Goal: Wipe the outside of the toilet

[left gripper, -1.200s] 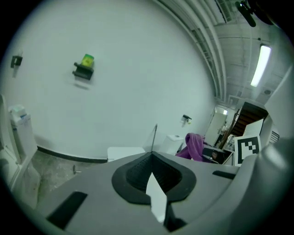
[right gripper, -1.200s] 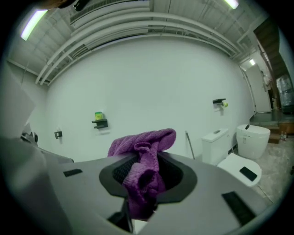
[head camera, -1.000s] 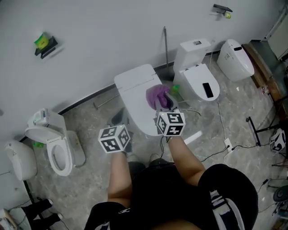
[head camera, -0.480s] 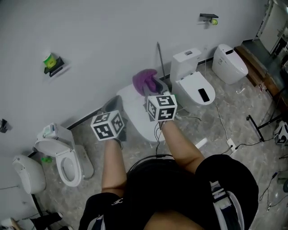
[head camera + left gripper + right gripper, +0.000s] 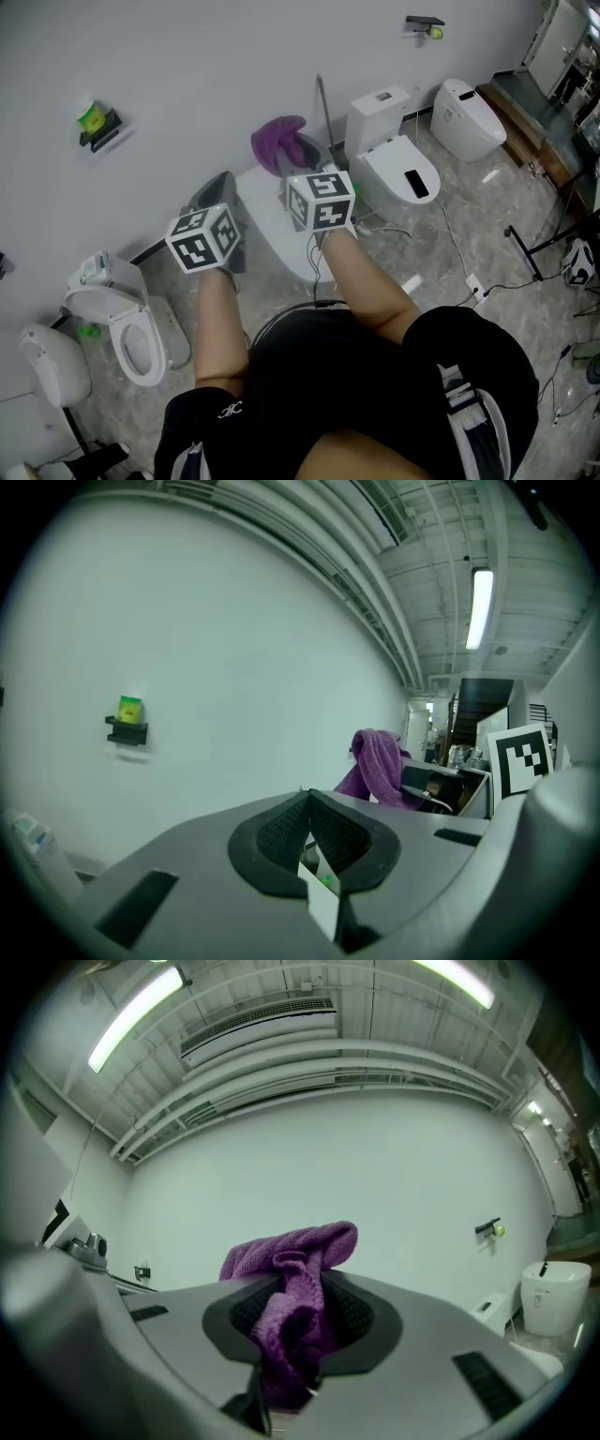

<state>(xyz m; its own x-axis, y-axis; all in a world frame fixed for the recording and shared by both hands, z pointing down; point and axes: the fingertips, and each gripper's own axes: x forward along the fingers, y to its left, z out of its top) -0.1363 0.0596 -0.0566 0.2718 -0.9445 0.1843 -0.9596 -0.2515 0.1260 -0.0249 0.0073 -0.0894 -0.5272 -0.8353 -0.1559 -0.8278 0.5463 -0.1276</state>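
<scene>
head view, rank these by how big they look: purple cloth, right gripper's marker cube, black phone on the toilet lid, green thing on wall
1. marker cube, though it sits nearest the camera
2. purple cloth, slightly smaller
3. black phone and green thing: too alike to rank

Toilet (image 5: pixel 267 230) against the wall (image 5: pixel 187 75), between a second toilet (image 5: pixel 127 328) at left and a third toilet (image 5: pixel 398 173) at right. Above its back, cloth (image 5: pixel 277 141) in the right gripper (image 5: pixel 298 159); left gripper (image 5: pixel 217 187) beside it, leftward.
</scene>
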